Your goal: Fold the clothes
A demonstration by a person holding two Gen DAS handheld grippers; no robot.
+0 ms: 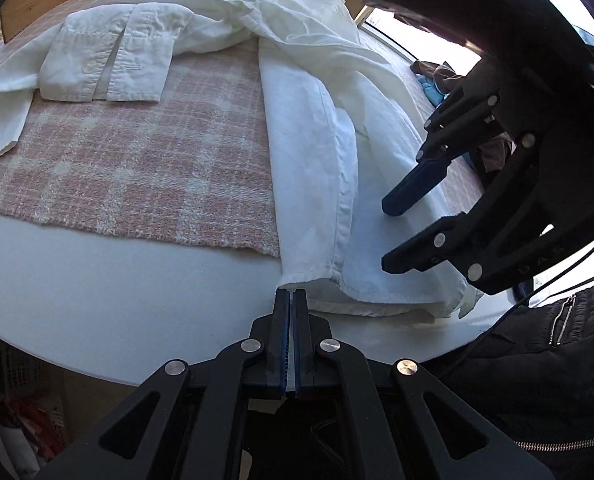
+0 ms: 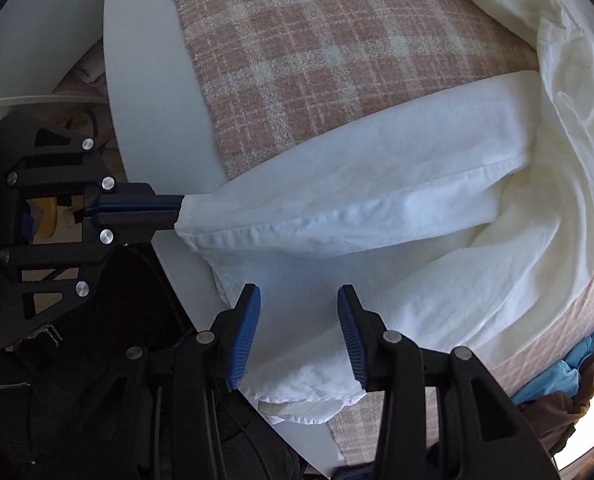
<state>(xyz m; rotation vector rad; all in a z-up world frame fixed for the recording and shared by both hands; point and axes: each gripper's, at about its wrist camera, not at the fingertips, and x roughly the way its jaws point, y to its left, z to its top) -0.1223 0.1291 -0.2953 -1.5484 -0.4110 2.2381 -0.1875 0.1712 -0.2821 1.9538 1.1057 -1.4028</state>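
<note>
Left gripper (image 2: 179, 212) clamping hem corner of white cotton shirt (image 2: 377, 200), right gripper (image 2: 299, 336) hovering open over shirt's lower edge, pink plaid woven cloth (image 1: 137, 168) lying beneath.

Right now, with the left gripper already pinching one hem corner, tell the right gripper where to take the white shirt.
Take the white shirt at its free hem corner, just below the open right gripper. Come in from the table's near edge, low and flat: there the layers hang over the white table, so one finger can likely slip beneath. That mirrors the left gripper.
</note>
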